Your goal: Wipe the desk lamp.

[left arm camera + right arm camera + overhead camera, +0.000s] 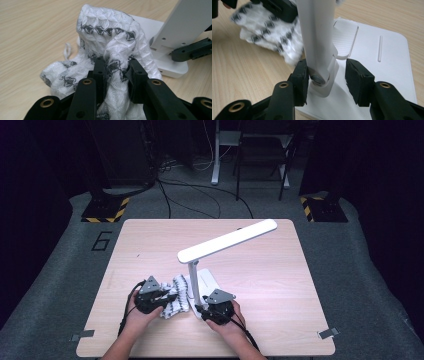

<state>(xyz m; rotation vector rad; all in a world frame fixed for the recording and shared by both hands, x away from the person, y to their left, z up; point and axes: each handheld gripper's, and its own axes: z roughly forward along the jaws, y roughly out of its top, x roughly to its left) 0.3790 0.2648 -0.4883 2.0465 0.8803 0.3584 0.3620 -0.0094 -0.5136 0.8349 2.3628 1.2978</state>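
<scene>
A white desk lamp [227, 241] stands on the table, its post [317, 30] rising from a flat white base [384, 62]. A white cloth with a grey pattern [178, 296] lies bunched just left of the base. My left gripper [116, 65] is shut on a fold of this cloth [107, 37], which humps up beyond the jaws. My right gripper [327, 68] stands open around the hinge at the foot of the post. Its left pad is against the hinge and its right pad is well apart from it. In the high view the left gripper [167, 300] and right gripper [201, 309] flank the post.
The wooden table [280, 285] has bare surface to the right and behind the lamp. The lamp's long head reaches toward the far right. The right gripper's jaw [192, 51] shows beside the lamp base [172, 67]. Cables and stands sit on the floor beyond.
</scene>
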